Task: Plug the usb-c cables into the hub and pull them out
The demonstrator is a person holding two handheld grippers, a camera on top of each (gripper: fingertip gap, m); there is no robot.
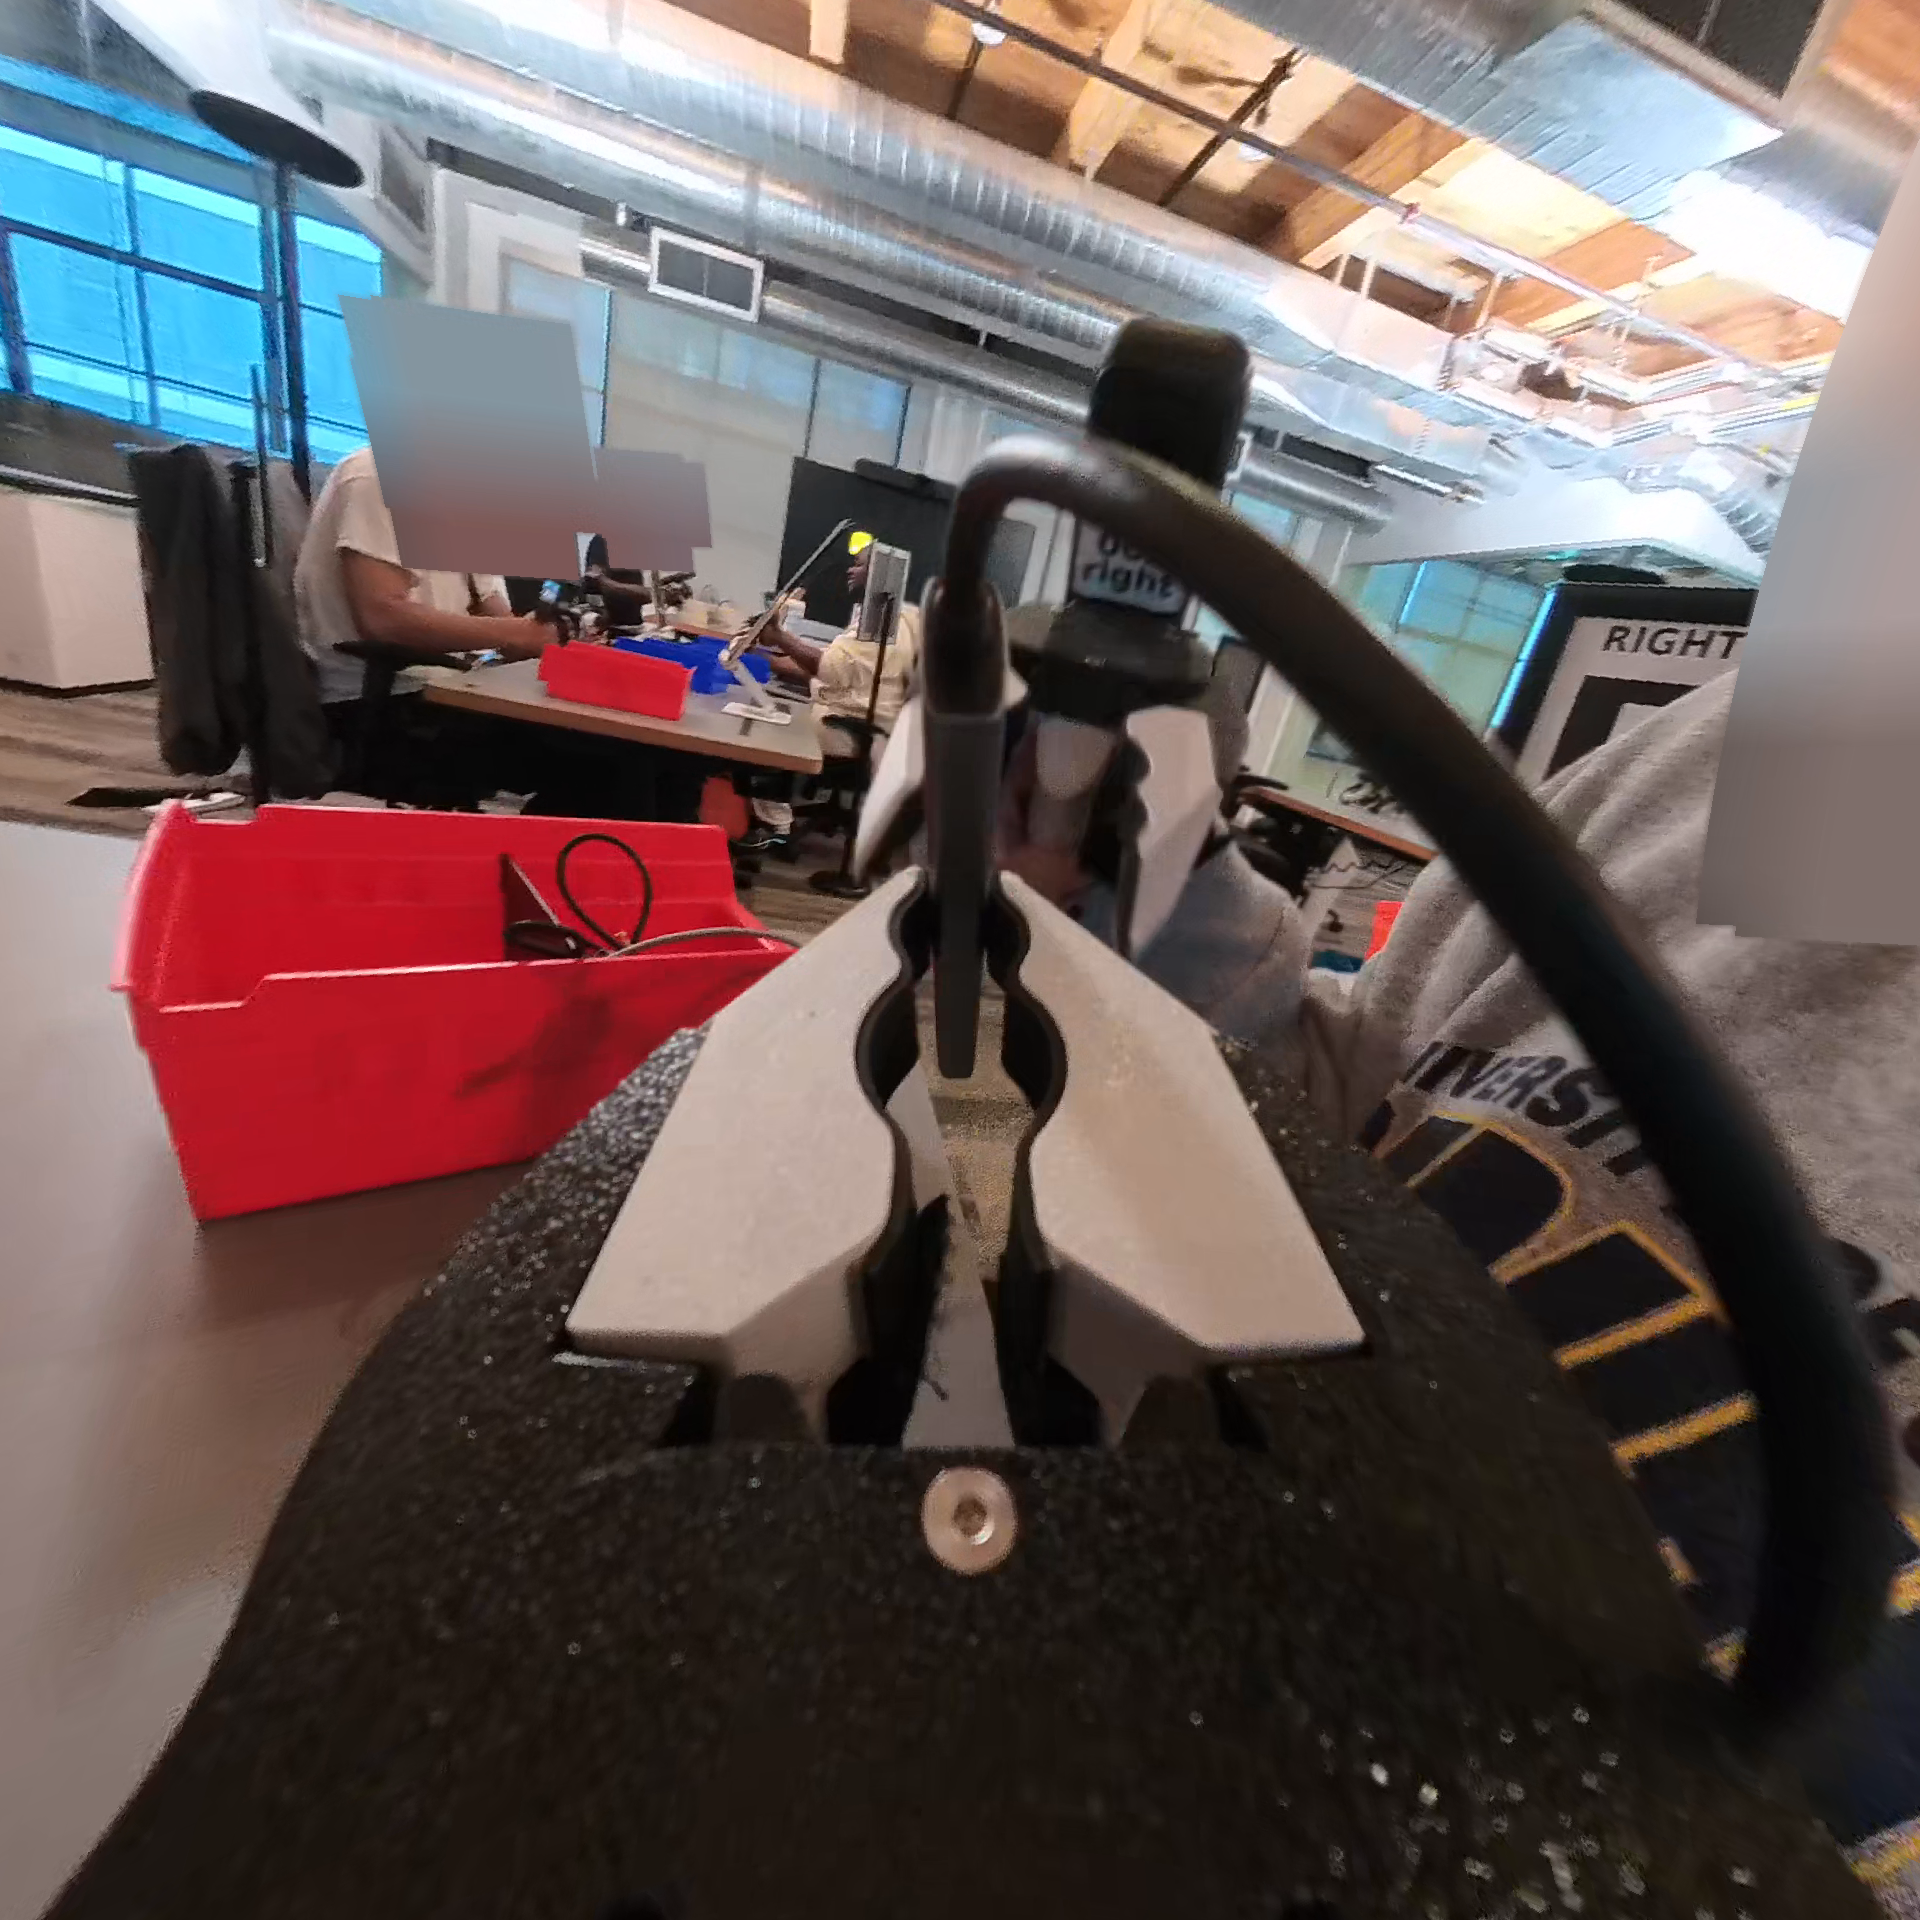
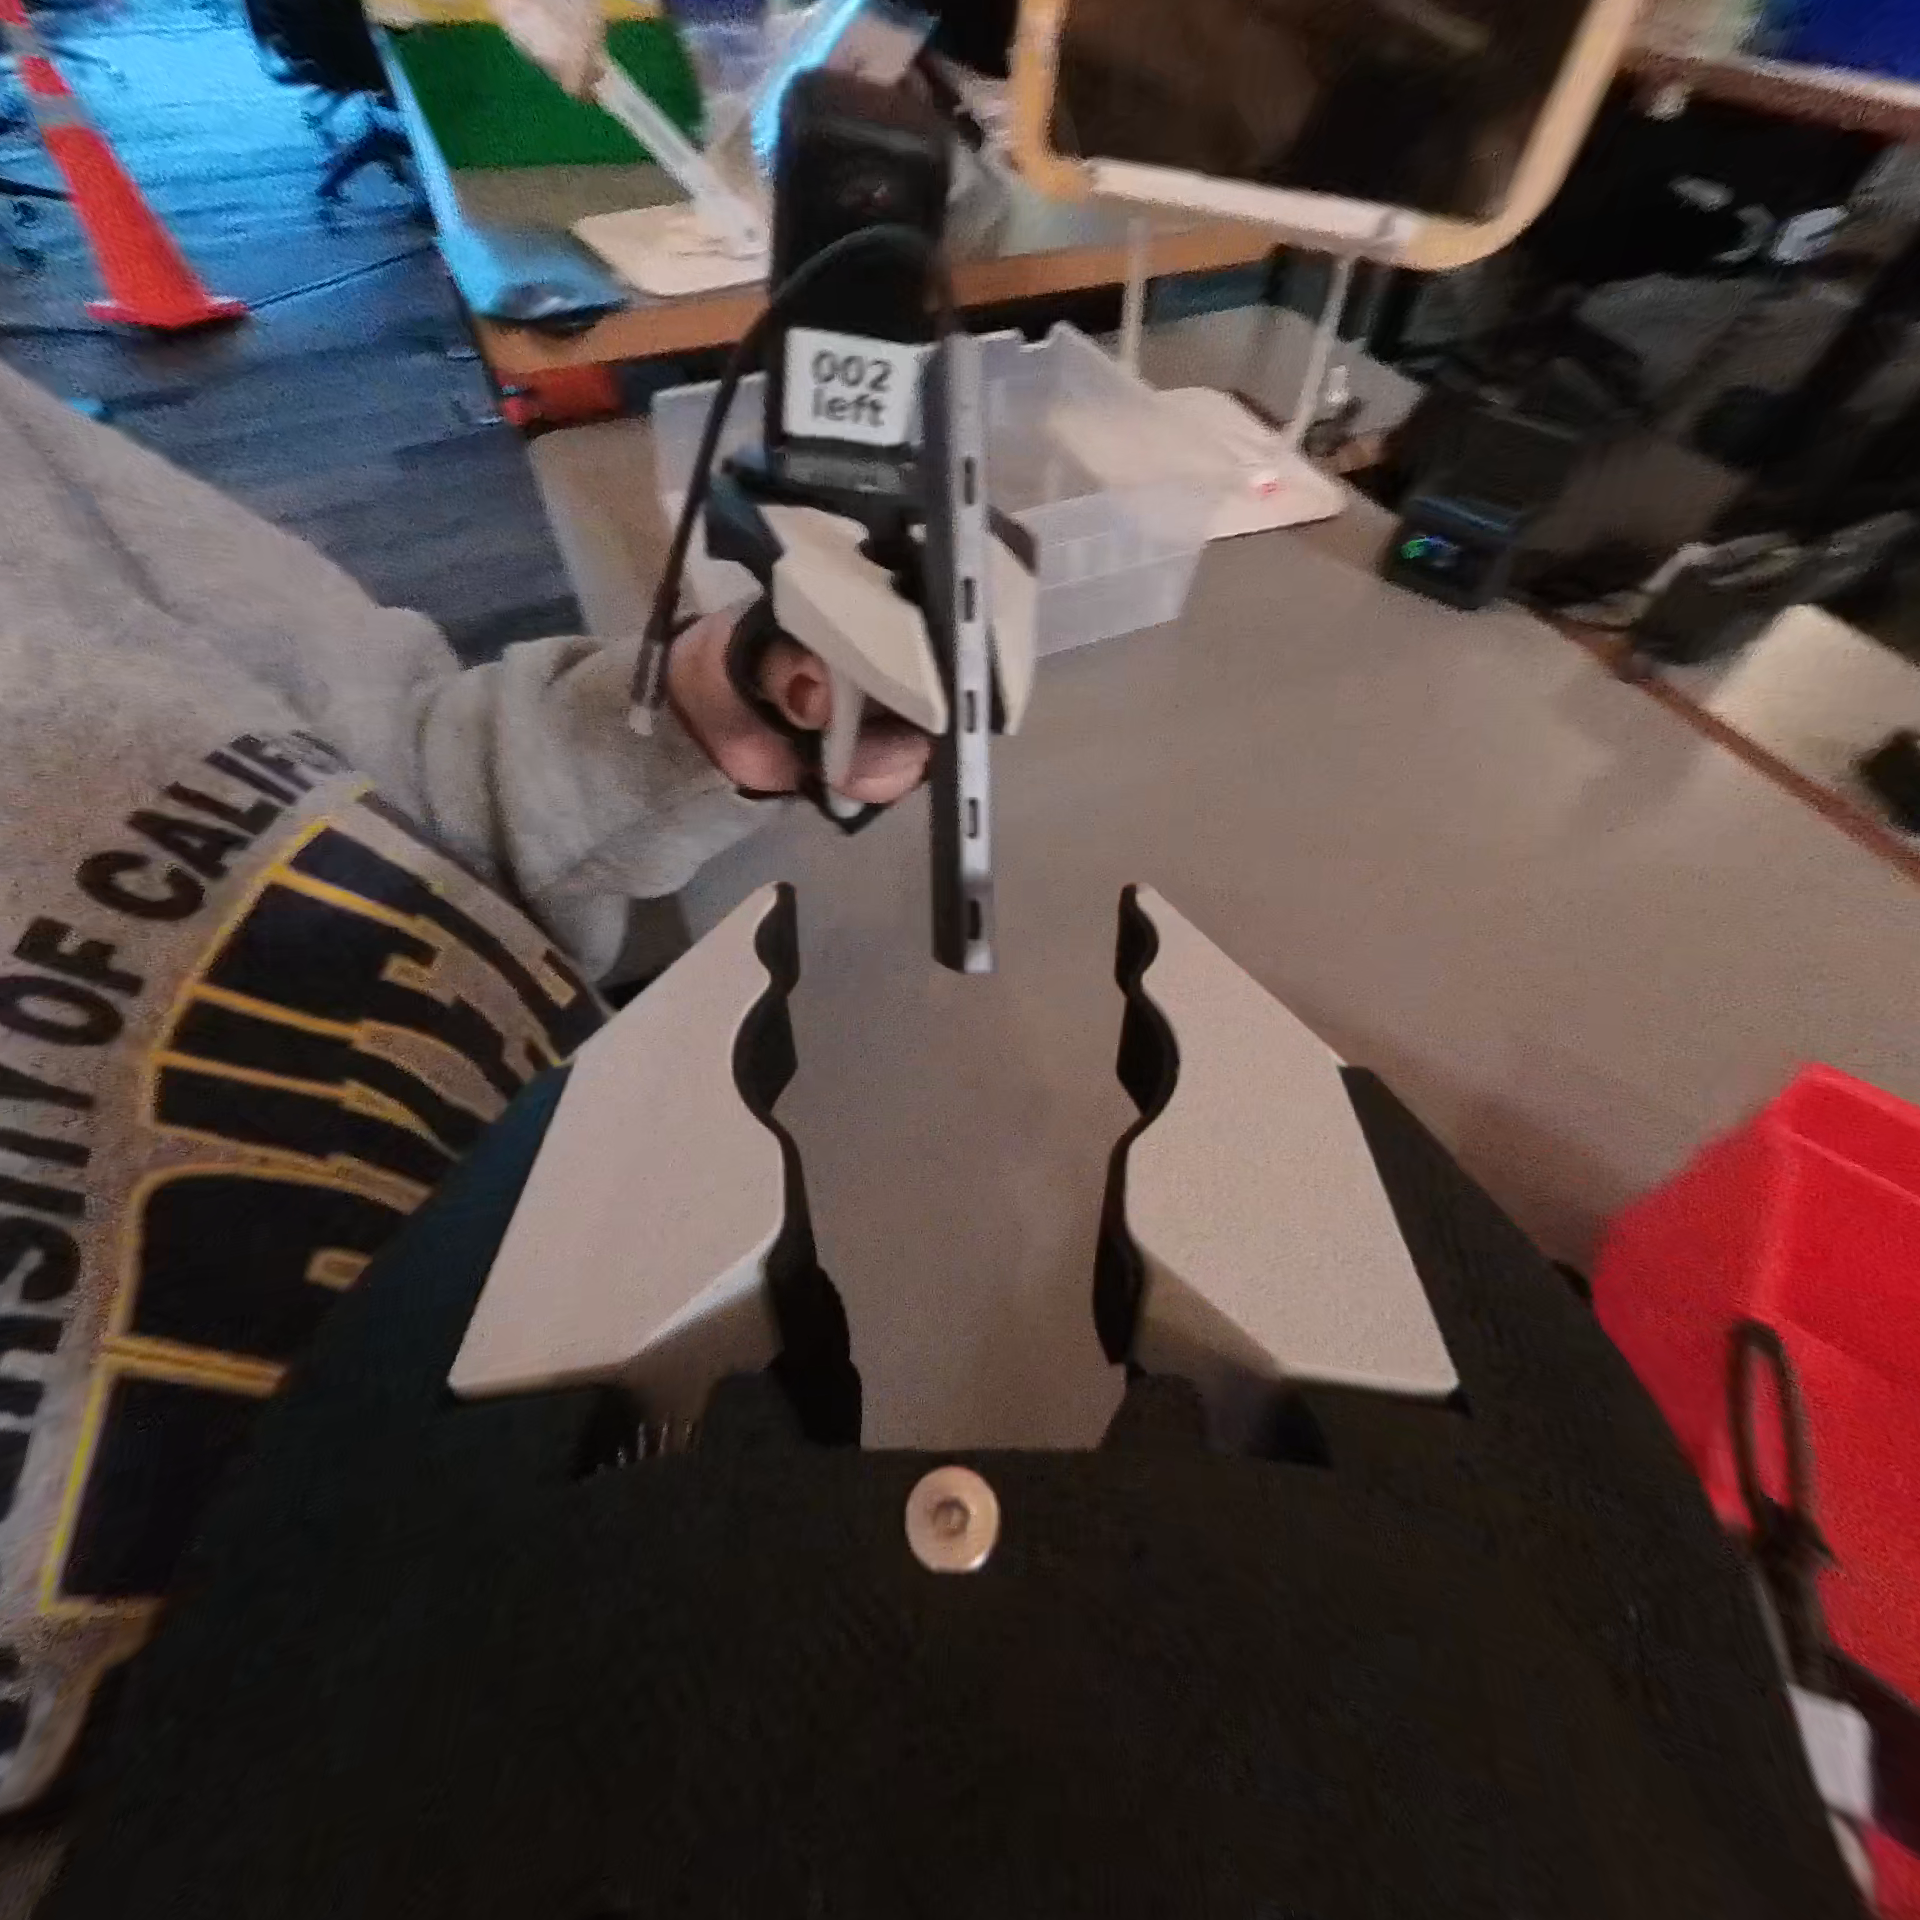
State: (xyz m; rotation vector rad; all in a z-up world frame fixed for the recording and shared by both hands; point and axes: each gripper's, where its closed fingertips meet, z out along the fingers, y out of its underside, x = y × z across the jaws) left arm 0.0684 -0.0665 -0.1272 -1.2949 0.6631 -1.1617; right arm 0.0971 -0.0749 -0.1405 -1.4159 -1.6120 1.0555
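Note:
My left gripper (image 1: 961, 914) is shut on the dark grey hub (image 1: 961, 831), a thin flat bar held upright on edge above the table. The hub's own thick black cable (image 1: 1507, 831) loops from its top over to the right. In the right wrist view the hub (image 2: 961, 727) shows several ports along its edge and hangs from the left gripper (image 2: 971, 707). My right gripper (image 2: 956, 904) is open and empty, facing the hub's lower end just short of it. It also shows behind the hub in the left wrist view (image 1: 1039, 821). Black cables (image 1: 603, 904) lie in a red bin (image 1: 416, 1039).
The red bin (image 2: 1787, 1351) stands on the grey table (image 2: 1351, 831), right of my right gripper, with a black cable (image 2: 1777, 1475) over its rim. A clear plastic box (image 2: 1101, 540) sits farther back. A person's grey sweatshirt (image 2: 208, 831) fills the near side. People sit at a far desk (image 1: 623, 717). Tip to tip, the grippers are about 4 centimeters apart.

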